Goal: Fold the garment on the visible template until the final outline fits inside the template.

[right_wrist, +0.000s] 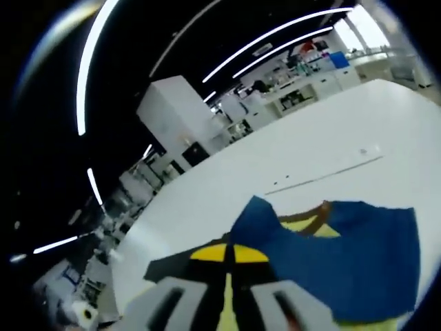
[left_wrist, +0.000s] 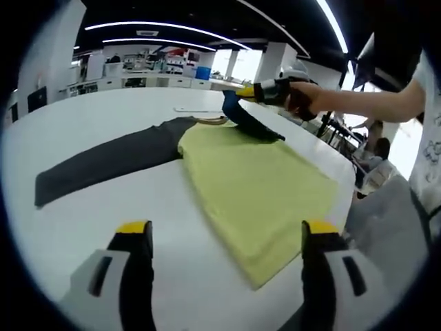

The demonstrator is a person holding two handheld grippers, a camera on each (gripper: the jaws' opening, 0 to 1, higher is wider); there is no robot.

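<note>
I see a yellow shirt [left_wrist: 258,189] lying flat on a big white table [left_wrist: 96,124]. One dark sleeve [left_wrist: 103,162] is spread out long to the left. It lies flat on the table. The shirt has a brown collar [left_wrist: 210,122] at its far end.

In the left gripper view, my left gripper [left_wrist: 227,241] is low and near me, over the near edge of the shirt. Its two jaws stand wide apart, one on each side. They hold nothing. The yellow tips are above the table and I cannot tell if they touch the cloth.

Far across the shirt I see my right gripper [left_wrist: 238,103], held by a hand [left_wrist: 303,96]. It has pinched the other sleeve [left_wrist: 251,124], the blue-dark one, and that sleeve is lifted up off the table near the collar.

In the right gripper view, the right gripper [right_wrist: 227,254] has its jaws pressed close together. The yellow tips meet with only a thin line between them. The blue sleeve [right_wrist: 344,255] is bunched up just beside the tips, to the right, and the brown collar [right_wrist: 317,219] peeks out above it. A thin line [right_wrist: 324,172] runs across the table far behind.

I cannot make out a template on the table.
</note>
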